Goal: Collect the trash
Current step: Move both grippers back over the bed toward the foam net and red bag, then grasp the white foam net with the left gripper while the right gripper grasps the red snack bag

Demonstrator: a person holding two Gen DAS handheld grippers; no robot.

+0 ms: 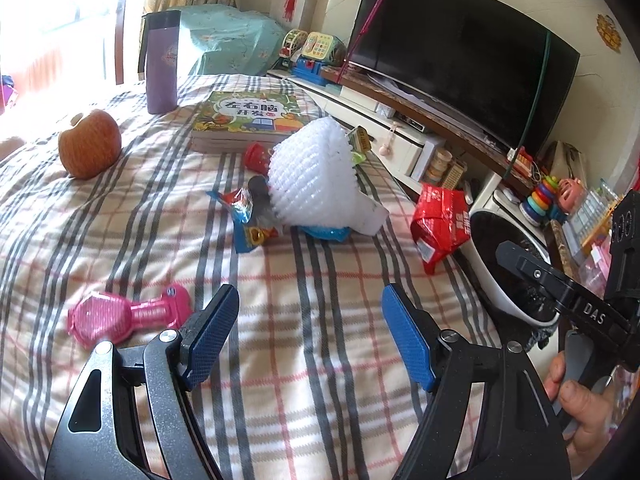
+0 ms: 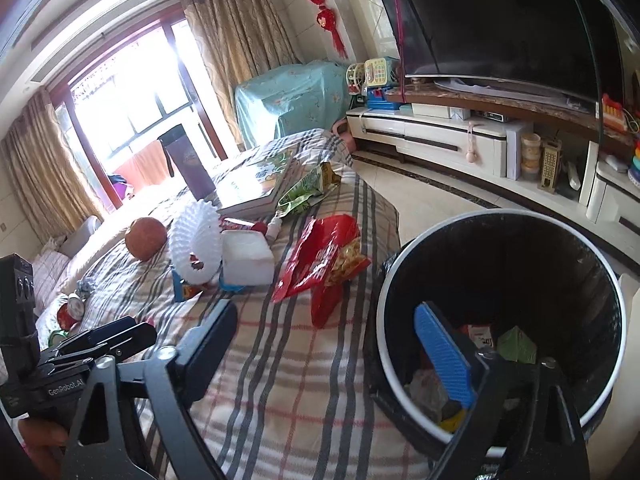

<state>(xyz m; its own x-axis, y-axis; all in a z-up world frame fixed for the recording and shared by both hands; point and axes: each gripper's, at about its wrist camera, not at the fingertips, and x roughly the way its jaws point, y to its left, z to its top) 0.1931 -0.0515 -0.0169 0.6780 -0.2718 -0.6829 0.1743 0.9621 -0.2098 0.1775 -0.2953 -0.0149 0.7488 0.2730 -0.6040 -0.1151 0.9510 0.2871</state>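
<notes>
On the plaid bed cover (image 1: 312, 360) lies trash: a white foam net (image 1: 316, 176), a blue snack wrapper (image 1: 248, 216) under it, and a red snack bag (image 1: 440, 220) at the bed's right edge. My left gripper (image 1: 310, 300) hovers open over bare cover in front of them, nothing between its fingers. In the right wrist view the red bag (image 2: 320, 260), a green wrapper (image 2: 308, 190) and the foam net (image 2: 196, 240) lie ahead. My right gripper (image 2: 326, 312) is open and empty, straddling the bed edge and the black-lined bin (image 2: 500, 213), which holds scraps.
An apple (image 1: 90, 144), a book (image 1: 248, 114), a purple flask (image 1: 162, 64) and a pink toy (image 1: 128, 314) also lie on the bed. The bin (image 1: 492, 280) stands on the floor right of the bed. A TV (image 1: 460, 52) on a low cabinet lines the right wall.
</notes>
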